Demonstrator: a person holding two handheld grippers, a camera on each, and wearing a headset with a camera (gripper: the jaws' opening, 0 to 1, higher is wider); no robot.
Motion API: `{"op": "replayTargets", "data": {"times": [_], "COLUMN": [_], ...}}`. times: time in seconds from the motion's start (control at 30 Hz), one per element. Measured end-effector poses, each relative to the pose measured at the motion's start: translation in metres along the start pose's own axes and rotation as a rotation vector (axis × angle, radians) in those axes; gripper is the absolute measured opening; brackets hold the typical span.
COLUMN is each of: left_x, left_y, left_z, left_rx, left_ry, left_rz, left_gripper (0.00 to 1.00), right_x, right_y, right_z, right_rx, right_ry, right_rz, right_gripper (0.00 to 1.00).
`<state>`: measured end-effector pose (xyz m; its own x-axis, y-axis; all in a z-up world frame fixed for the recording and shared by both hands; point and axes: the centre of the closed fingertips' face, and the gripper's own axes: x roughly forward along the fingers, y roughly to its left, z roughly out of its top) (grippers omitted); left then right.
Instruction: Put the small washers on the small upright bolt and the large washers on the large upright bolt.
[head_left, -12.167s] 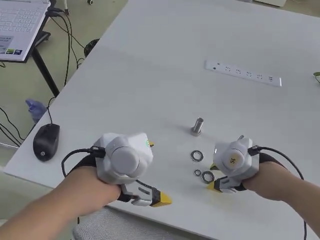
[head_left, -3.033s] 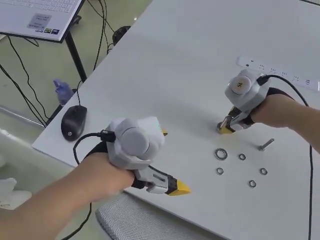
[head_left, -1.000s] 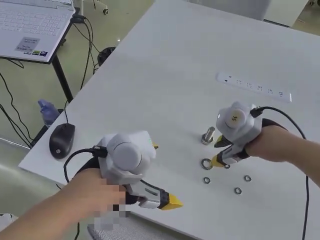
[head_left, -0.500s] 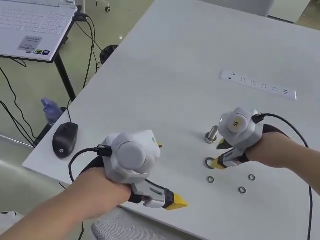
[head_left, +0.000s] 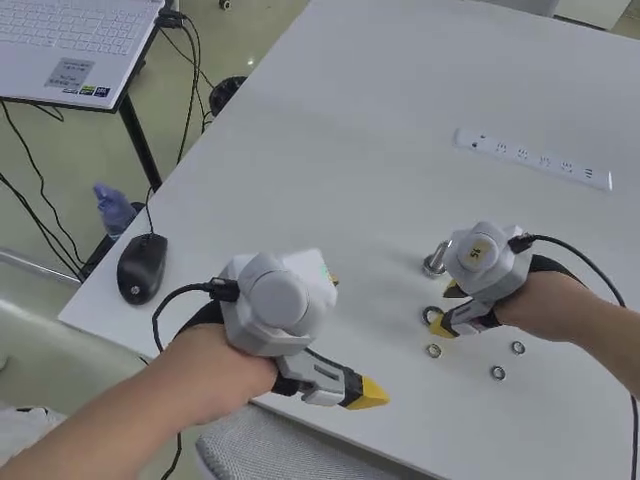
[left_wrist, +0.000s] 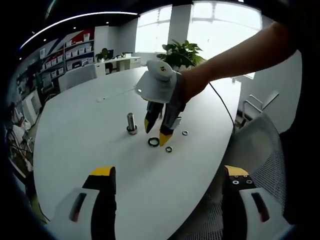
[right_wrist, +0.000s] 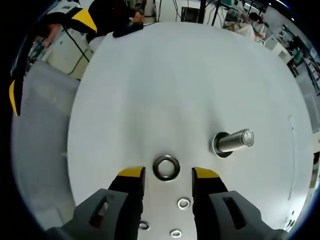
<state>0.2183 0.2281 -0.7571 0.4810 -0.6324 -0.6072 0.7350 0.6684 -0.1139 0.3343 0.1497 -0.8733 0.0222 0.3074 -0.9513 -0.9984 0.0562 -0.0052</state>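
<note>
- Right gripper (right_wrist: 168, 173): fingers (right_wrist: 132, 173) released, straddling the large washer (right_wrist: 166, 167), which lies flat on the surface (right_wrist: 150, 75).
- Left gripper (left_wrist: 168, 175): released, empty, well apart from the parts.
- Large bolt (right_wrist: 232, 141) stands bare nearby.
- 3 small washers (right_wrist: 183, 203) lie loose.
- Judged so: no washer placed yet.

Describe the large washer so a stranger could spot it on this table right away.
On the white table, find the upright bolt near the front edge. Beside it, between the open yellow-tipped jaws of the right gripper, lies the large washer. It is clearly wider than the small washers nearby.
</note>
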Motion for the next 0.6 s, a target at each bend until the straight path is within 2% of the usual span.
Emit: {"op": "replayTargets", "data": {"times": [0.37,0.6], "left_x": [-0.0014,-0.0021], "left_y": [0.0018,0.0015], "left_z": [-0.0026,-0.0045], "left_rx": [0.003,0.003], "left_ry": [0.009,0.015], "left_rz": [0.000,0.000], "left_gripper": [0.86,0.84], "right_x": [0.0051,0.0047], "right_y": [-0.0024,-0.0022], "right_z": [-0.0006,-0.0015], "right_rx": [0.019,0.040], "right_ry": [0.005,0.012], "right_rz": [-0.017,-0.005], "right_gripper": [0.39,0.38]}}
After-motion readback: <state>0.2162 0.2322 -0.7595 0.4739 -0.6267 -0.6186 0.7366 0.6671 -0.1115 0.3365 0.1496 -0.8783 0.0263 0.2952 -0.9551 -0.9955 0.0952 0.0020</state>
